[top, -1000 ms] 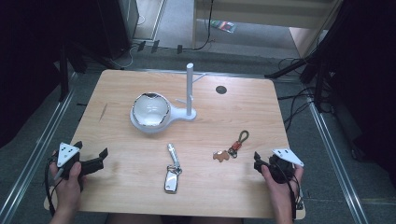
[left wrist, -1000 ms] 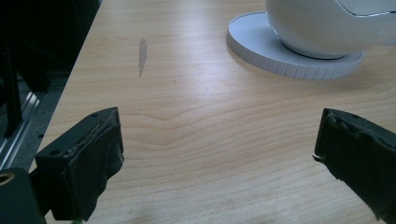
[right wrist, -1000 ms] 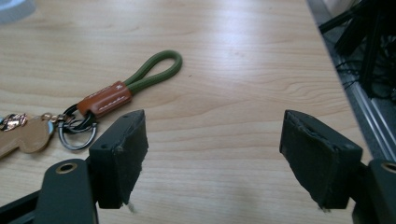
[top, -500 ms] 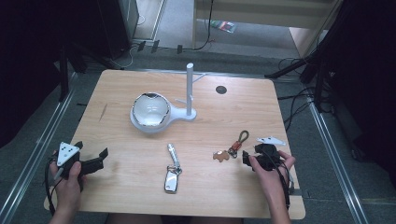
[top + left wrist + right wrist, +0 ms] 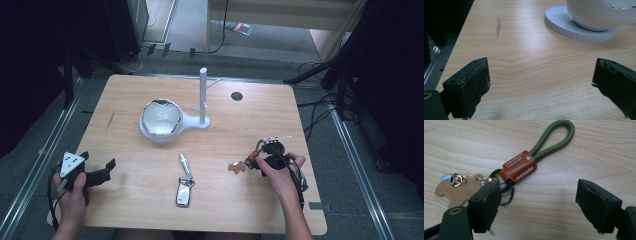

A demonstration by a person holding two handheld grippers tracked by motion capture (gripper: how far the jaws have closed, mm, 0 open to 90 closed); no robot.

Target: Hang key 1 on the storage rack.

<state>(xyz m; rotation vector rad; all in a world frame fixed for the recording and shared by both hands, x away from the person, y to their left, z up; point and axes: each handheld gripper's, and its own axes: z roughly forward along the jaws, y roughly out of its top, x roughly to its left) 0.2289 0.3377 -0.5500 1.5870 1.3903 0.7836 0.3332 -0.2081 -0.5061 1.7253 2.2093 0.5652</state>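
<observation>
We have the right gripper [image 5: 267, 152] down at the right-front part of the wooden table [image 5: 125, 150], its 2 black jaws spread wide and holding nothing, with the keychain [image 5: 520, 166] lying flat on the wood just ahead of them. In the right gripper view the left jaw sits over the dark key rings [image 5: 505, 188], while the brown leather tab with its green cord loop [image 5: 554, 137] lies between and beyond the jaws, and a tan leather charm [image 5: 456, 188] trails off to the side. We judge this thing light and floppy: the cord soft, the rings loose and likely to swing, the charm dangling. The stitched leather tab looks like the firmest, least slippery place to pinch; the cord loop would also serve for hanging it. Our left gripper [image 5: 536, 85] rests near the left-front corner, jaws spread and empty, facing the white bowl [image 5: 160, 117] on its round base. That base joins a white upright post [image 5: 203, 95] with a side peg, and a metal key fob [image 5: 184, 190] lies near the middle front. The tabletop is smooth, pale and level, so small things may slide. Around the table we see grey floor, cables, rails and dark equipment.
</observation>
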